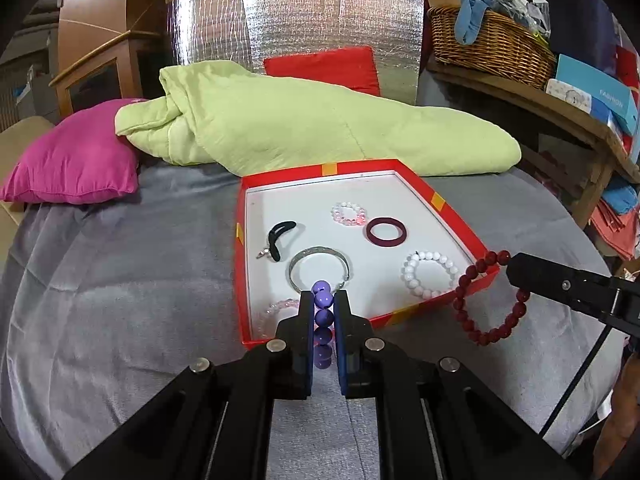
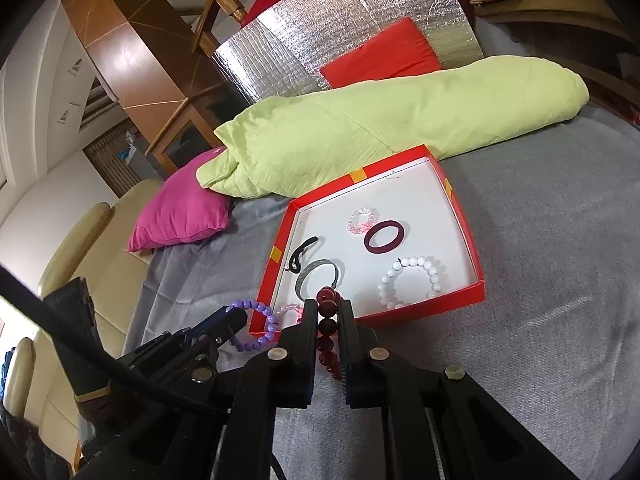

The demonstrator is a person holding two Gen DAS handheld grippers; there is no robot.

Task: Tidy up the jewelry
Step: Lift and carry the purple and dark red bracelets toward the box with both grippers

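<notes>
A red box (image 1: 439, 200) with a white floor lies on the grey bed; it also shows in the right wrist view (image 2: 472, 296). In it lie a white bead bracelet (image 1: 430, 275), a maroon ring (image 1: 386, 232), a pink bead bracelet (image 1: 349, 214), a silver bangle (image 1: 320, 268), a black hair tie (image 1: 280, 234) and a pale pink bracelet (image 1: 276, 312). My left gripper (image 1: 323, 300) is shut on a purple bead bracelet (image 1: 323, 318) just above the box's near edge. My right gripper (image 2: 327, 306) is shut on a dark red bead bracelet (image 2: 326, 332), seen hanging at the box's right corner (image 1: 486, 300).
A light green quilt (image 1: 320, 120) and a magenta pillow (image 1: 76, 164) lie behind the box. A red cushion (image 1: 324, 66) leans on a silver foil panel (image 1: 296, 28). A wicker basket (image 1: 488, 48) and boxes stand on a wooden shelf at the right.
</notes>
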